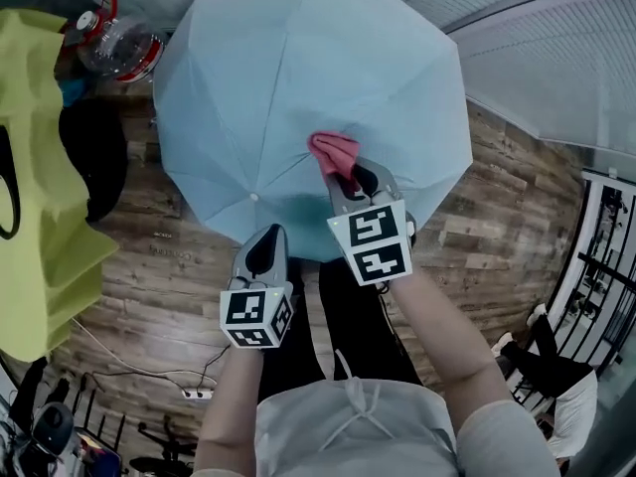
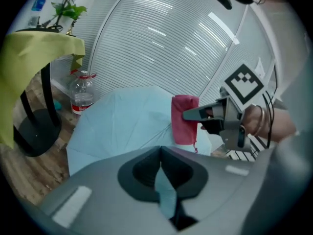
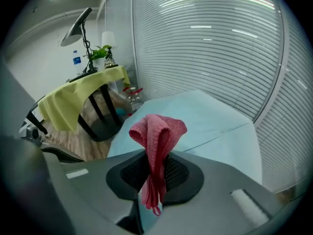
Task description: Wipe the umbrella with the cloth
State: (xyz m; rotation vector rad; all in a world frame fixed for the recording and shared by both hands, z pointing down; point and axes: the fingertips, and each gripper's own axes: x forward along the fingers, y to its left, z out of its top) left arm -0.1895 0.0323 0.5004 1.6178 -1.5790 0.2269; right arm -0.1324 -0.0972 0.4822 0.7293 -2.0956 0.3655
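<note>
Your right gripper [image 1: 356, 189] has its jaws clamped on the pink cloth [image 1: 334, 153]. The right gripper view shows the cloth [image 3: 157, 131] bunched up out of the jaws, with a bit of tail hanging below them. In the head view the bunched end is against the light-blue umbrella [image 1: 298, 87], on the canopy just right of the point where the ribs meet and a little in from the near edge.

Your left gripper [image 1: 266, 246] is at the canopy's near edge. In its own view the jaws are closed on a strip of the blue fabric, so it's gripping the umbrella [image 2: 122, 126] at the rim. The same view has the cloth [image 2: 185, 119] pinched in the right gripper [image 2: 195, 114] over the canopy.

The umbrella is open and sits on the wood floor [image 1: 149, 266]. A water bottle [image 1: 119, 46] is just beside the canopy's far-left edge. A yellow-draped chair [image 1: 35, 167] is at the floor's left edge.
</note>
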